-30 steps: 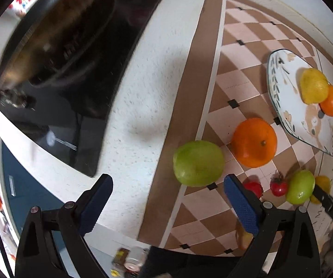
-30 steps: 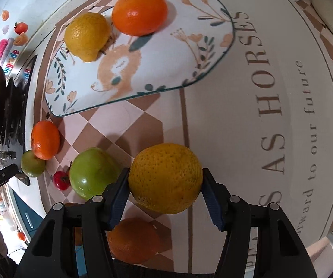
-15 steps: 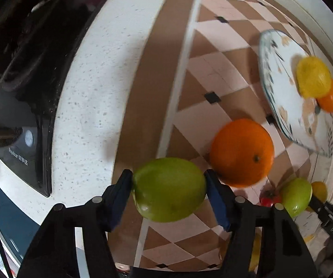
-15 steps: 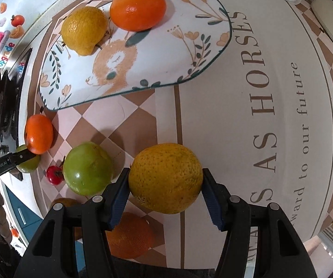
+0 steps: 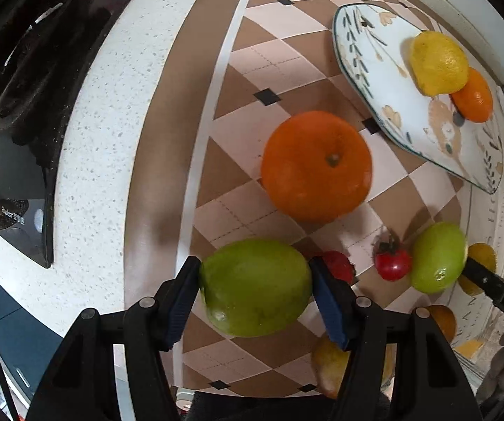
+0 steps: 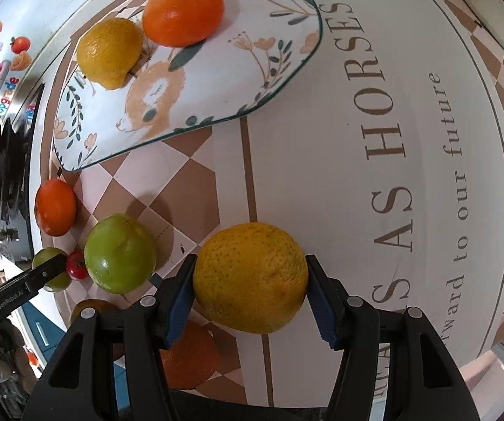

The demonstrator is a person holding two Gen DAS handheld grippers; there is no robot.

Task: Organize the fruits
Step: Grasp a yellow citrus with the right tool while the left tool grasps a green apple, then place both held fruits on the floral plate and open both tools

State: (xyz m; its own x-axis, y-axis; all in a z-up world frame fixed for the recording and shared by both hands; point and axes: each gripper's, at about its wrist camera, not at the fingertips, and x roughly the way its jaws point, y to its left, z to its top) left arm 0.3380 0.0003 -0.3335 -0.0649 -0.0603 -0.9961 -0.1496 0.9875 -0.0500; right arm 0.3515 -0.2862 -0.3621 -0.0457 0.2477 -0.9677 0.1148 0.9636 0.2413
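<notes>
A white speckled table (image 5: pixel 90 161) is carrying a checked brown-and-cream mat (image 5: pixel 252 80), and a black stovetop (image 5: pixel 10 112) is sitting at the table's left end. On the mat, a flower-patterned plate (image 6: pixel 217 80) is lying toward the back, a large orange (image 5: pixel 317 166) is resting just in front of the plate's near rim, and a small red tomato (image 5: pixel 392 263) is sitting just beside a green apple (image 6: pixel 120 252). The mat's white centre panel is showing printed lettering (image 6: pixel 388 140).

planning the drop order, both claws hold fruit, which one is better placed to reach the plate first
Right, probably. The right claw holds the yellow orange facing the plate over bare cloth; the left claw with its green apple has an orange between.
</notes>
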